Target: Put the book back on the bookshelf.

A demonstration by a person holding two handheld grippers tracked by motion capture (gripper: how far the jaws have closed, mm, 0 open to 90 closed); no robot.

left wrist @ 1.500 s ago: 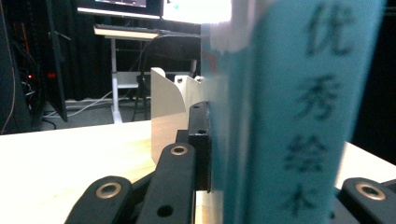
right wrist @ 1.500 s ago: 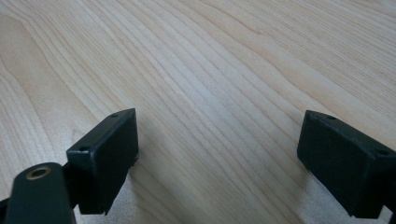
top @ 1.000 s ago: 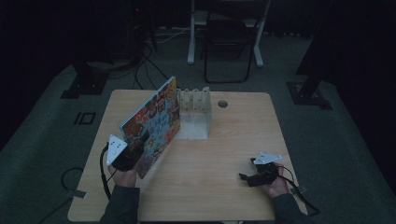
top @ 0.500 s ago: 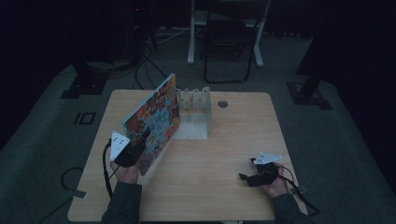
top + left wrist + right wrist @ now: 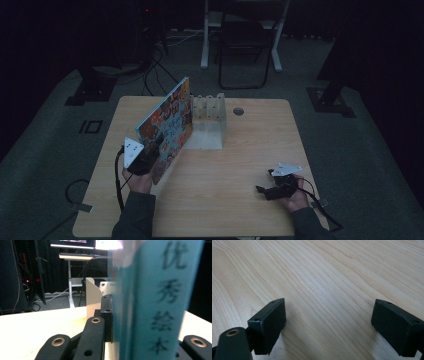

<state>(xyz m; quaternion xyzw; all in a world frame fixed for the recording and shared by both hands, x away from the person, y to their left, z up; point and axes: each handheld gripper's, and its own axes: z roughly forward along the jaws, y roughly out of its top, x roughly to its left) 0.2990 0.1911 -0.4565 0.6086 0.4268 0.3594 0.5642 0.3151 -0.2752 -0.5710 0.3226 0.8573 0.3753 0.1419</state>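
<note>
The picture book (image 5: 167, 127) is being pinched at its turquoise spine by the left gripper (image 5: 150, 152) and has been tilted more upright since a moment ago, toward the clear slotted rack (image 5: 210, 122) just beyond the claw. Its glossy, colourful cover is being kept flat. The right gripper (image 5: 328, 322) is being rested spread over the grained wooden table (image 5: 235, 200).

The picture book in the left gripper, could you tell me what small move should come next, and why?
Probably ease the picture book sideways toward a slot of the white rack: the left gripper grips it upright, beside the rack, not yet in it.
</note>
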